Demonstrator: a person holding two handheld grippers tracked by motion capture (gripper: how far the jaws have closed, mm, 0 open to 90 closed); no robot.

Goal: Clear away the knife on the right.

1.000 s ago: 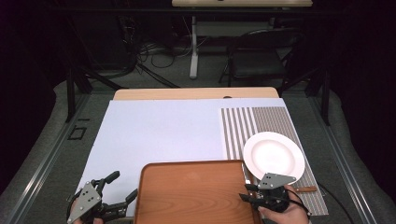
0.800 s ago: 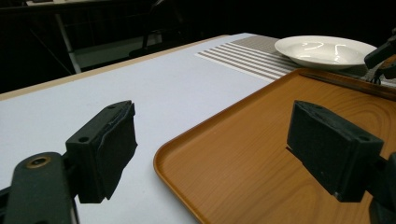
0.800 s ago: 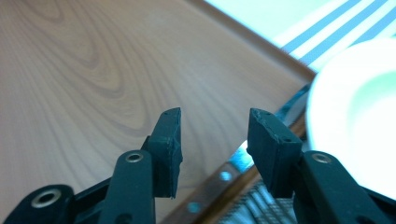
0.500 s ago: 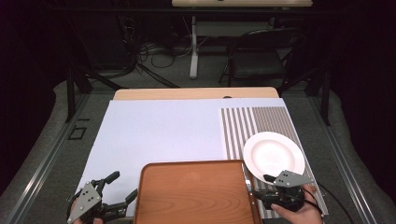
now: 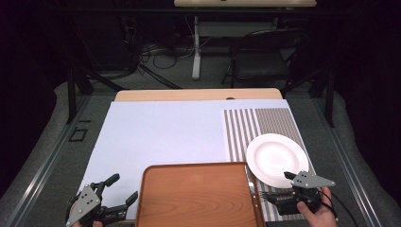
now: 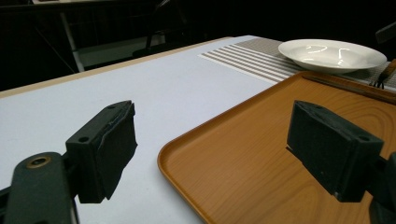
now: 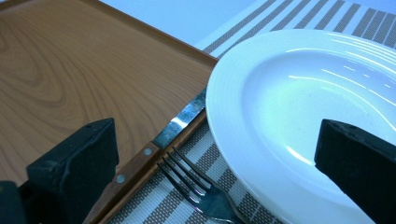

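1. Two tongs were in use at the near edge of the bench point(image 5: 156, 127); both stood wide with nothing between the pads.
2. Left tongs point(image 5: 124, 190) rested at the near-left corner of the wooden tray point(image 5: 196, 194). In the left gripper view, one pad hung over the pale sheet point(image 6: 140, 93) and the other over the tray's floor, with the tray's rim between them.
3. Right tongs point(image 5: 276, 185) sat at the near right, over the striped placemat point(image 5: 265, 123). Their jaws had just been opening; no item was gripped.
4. Fork point(image 7: 196, 186) lay on the placemat between the right pads, tines pointing away from the camera, just beside the plate's near rim.
5. Knife point(image 7: 154, 149), wooden-handled with rivets, lay along the tray's right edge; its blade tip passed under the plate's rim.
6. White plate point(image 5: 277, 159) sat on the placemat, right of the tray, empty and level.
7. Whether the fork touched the knife could not be told.
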